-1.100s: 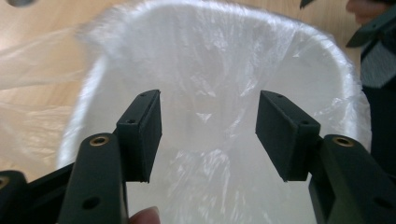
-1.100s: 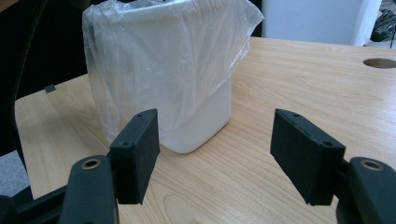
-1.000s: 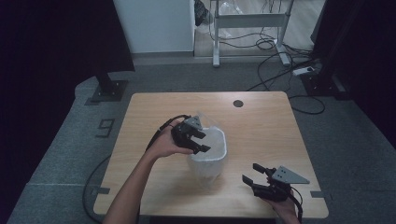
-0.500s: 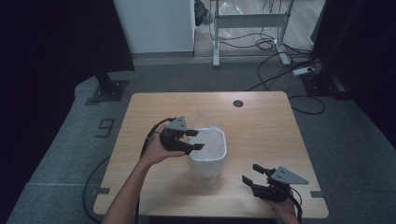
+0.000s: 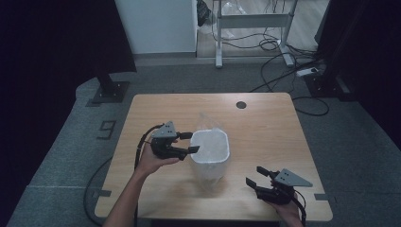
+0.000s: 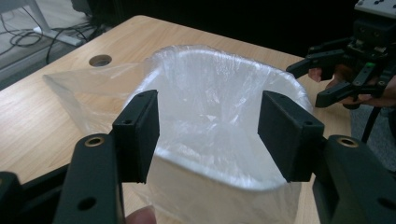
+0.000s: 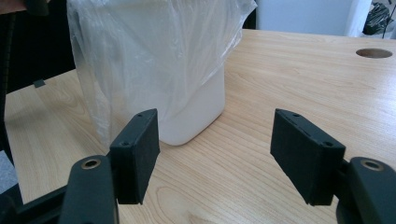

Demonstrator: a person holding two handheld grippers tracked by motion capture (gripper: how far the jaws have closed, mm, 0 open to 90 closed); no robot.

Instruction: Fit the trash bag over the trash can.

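White bin lined with a clear plastic bag stands upright mid-desk, slightly toward the near edge. Left gripper at the bin's left rim, jaws spread, gripping nothing. Right gripper near the desk's near right corner, jaws spread, empty, well apart from the bin.

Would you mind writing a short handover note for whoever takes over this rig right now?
Left gripper: open, empty, at the left rim of the white bin, fingers either side of the rim without closing on it.
Right gripper: open, empty, low over the table, apart from the bin.
Bin: upright mid-table, clear plastic bag inside, folded over the rim, loose film sticking out on the far side.
Done: bag mostly fitted.
Left, probably: tuck the loose film.
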